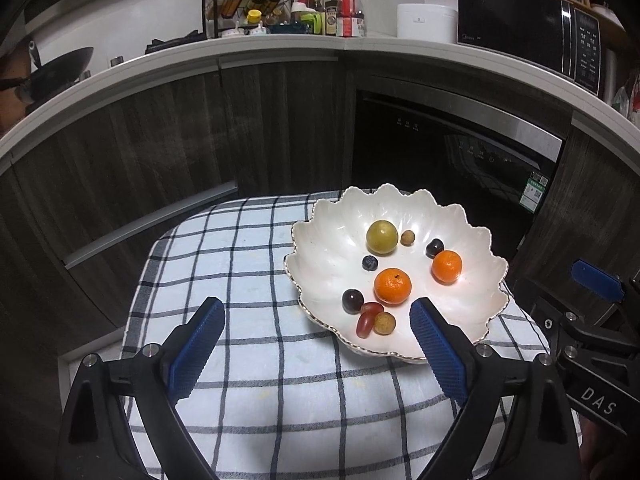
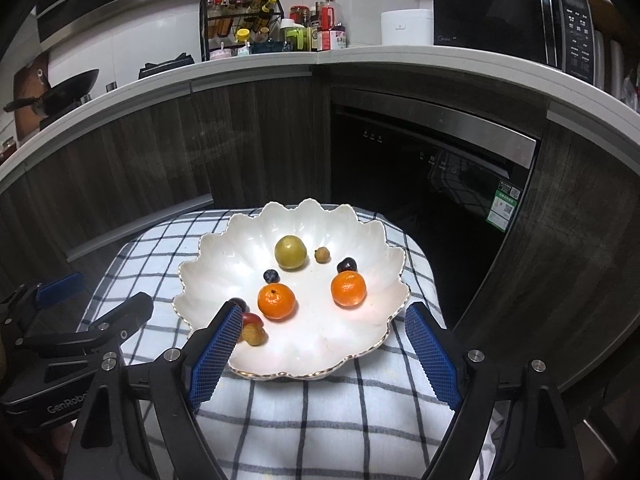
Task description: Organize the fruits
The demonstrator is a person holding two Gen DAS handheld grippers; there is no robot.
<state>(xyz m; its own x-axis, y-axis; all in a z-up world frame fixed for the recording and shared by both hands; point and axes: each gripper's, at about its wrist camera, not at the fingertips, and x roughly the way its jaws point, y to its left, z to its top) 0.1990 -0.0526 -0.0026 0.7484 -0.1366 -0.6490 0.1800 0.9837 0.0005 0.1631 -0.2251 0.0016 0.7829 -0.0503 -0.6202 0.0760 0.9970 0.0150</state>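
Observation:
A white scalloped dish (image 1: pixel 472 308) (image 2: pixel 320 344) sits on a checked cloth and holds several fruits: a green plum (image 1: pixel 382 237) (image 2: pixel 291 252), two mandarins (image 1: pixel 393 286) (image 1: pixel 447 266) (image 2: pixel 276 301) (image 2: pixel 348 289), a blueberry (image 1: pixel 370 263) (image 2: pixel 271 275), dark grapes (image 1: pixel 353 301) (image 1: pixel 435 247) (image 2: pixel 347 265), a red grape (image 1: pixel 367 320) and small brown longans (image 1: pixel 385 323) (image 1: pixel 407 237) (image 2: pixel 322 255). My left gripper (image 1: pixel 318 322) is open and empty, low over the dish's near left rim. My right gripper (image 2: pixel 322 330) is open and empty over the dish's near edge.
The checked cloth (image 1: pixel 248 264) (image 2: pixel 304 412) covers a small table in front of dark cabinets and a dishwasher (image 1: pixel 452 160). The counter above carries a spice rack (image 1: pixel 248 4), bottles, a white cooker (image 1: pixel 426 20), a microwave (image 1: pixel 532 32) and a wok (image 1: pixel 52 76).

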